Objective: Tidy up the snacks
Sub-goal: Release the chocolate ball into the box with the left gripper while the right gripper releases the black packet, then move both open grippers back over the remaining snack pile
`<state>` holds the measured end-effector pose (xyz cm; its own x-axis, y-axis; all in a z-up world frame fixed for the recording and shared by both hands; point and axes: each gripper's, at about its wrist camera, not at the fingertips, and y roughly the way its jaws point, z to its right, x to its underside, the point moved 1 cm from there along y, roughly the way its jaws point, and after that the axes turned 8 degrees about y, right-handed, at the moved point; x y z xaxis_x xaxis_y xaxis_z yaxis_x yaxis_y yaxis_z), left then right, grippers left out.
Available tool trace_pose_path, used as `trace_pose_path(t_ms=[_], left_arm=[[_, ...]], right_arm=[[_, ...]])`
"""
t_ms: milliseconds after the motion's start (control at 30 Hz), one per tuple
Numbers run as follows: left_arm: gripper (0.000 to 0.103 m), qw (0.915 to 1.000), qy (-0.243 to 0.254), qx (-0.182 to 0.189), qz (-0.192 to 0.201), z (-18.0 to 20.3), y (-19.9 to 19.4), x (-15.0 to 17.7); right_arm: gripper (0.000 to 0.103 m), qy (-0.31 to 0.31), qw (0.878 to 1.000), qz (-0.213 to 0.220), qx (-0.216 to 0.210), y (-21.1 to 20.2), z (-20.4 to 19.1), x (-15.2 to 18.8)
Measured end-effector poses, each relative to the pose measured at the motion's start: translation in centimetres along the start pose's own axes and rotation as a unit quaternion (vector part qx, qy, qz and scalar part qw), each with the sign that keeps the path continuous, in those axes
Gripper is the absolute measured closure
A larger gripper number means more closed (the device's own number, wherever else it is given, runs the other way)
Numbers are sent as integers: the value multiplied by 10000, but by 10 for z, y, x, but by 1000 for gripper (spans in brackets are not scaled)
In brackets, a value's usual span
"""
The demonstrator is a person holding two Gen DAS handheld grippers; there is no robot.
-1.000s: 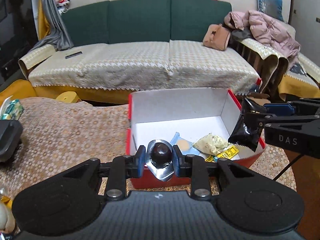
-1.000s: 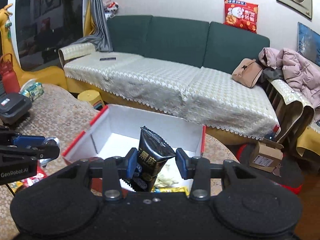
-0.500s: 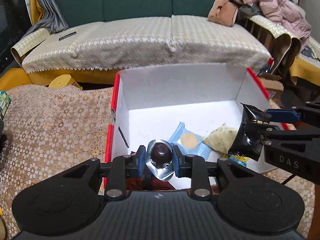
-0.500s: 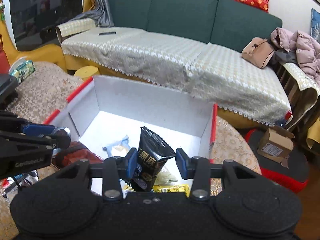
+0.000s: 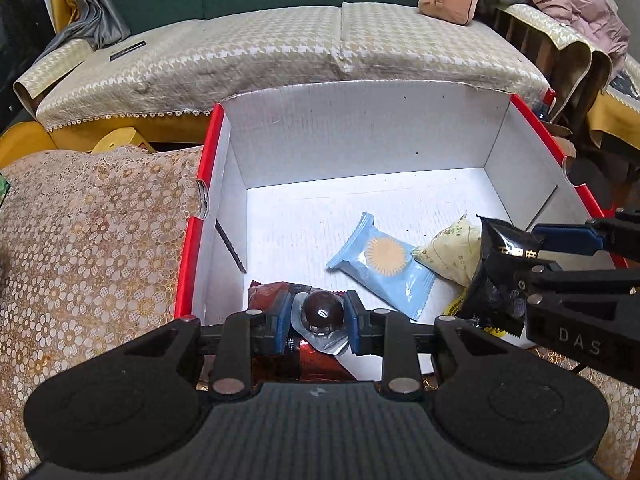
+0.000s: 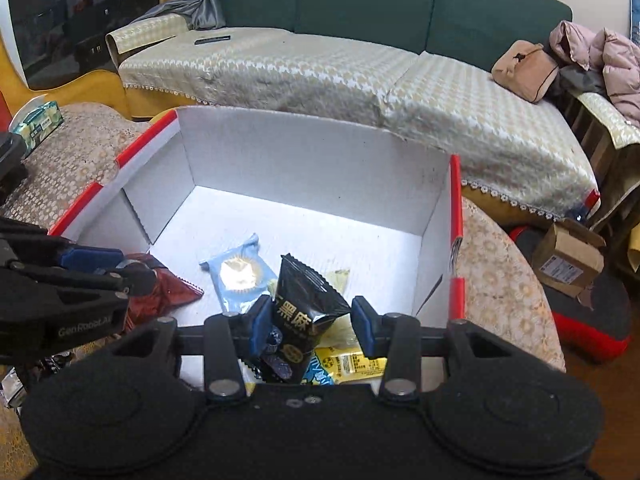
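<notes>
**Both snacks held over the open box**

Left gripper [image 5: 316, 322], seen from its own camera: blue fingers [image 5: 280, 322] pinching a silver foil pack with a dark chocolate ball [image 5: 322, 312] under a clear dome. Held low over the near left corner of the white box [image 5: 360, 136], just above a red wrapper [image 5: 268, 290] lying on the box floor.

Right gripper [image 6: 310, 326]: fingers [image 6: 362, 324] clamped on an upright black sachet [image 6: 306, 300] with gold Chinese characters, top edge crimped. Poised above the near right part of the box, over a yellow-labelled packet [image 6: 352, 364]. Seen also from the left camera as the black sachet at the right edge [image 5: 500, 276], gripped side-on.

Inside the box, on the white floor: a light blue packet [image 5: 382, 266] with a round golden print near the middle, a pale yellow pouch [image 5: 456, 250] touching its right end, partly hidden behind the black sachet. Far half of the floor bare.

Box with red outer rim, open at the top, standing on a bench covered in a gold floral cloth [image 5: 92, 232]. Behind it a green sofa [image 6: 360, 4] under a beige patterned throw, with a tan bag [image 6: 524, 70] and a pink jacket [image 6: 604, 64] at its right end. A small cardboard carton [image 6: 568, 258] on the floor at right.
</notes>
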<state>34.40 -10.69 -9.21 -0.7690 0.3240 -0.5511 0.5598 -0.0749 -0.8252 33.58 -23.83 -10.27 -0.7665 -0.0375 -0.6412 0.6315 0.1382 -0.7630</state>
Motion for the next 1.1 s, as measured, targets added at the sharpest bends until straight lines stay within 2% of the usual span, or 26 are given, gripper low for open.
trace_pose_path(t_ms=[167,267,333,433,567,733,900,1100], left_arm=[[74,9999,-37,77,54,0,-8,1],[69,9998,-99,114,153,-1,-16,2],[56,9996,-125,128,217,-3,-22,2],[49,9992,-188,133,340,-6,-35,4],[48,9985,-292,145,444,-11,-54,8],[37,9971,-356,114,660,-17,-85,20],[37,9953,-453,105,846,-24,-118,37],[31,9924,-501,9,1121,-30,-158,63]], right_arm=[[62,93,9999,-33,-40,-3,2,1],[61,190,9998,-32,-105,-7,5,1],[60,242,9996,-27,-128,-11,6,1],[59,269,9994,36,-192,-19,6,1],[58,320,9991,142,-259,-34,6,0],[56,351,9981,286,-411,-60,3,6],[52,222,9970,539,-506,-93,-7,16],[51,49,9952,733,-654,-125,-24,29]])
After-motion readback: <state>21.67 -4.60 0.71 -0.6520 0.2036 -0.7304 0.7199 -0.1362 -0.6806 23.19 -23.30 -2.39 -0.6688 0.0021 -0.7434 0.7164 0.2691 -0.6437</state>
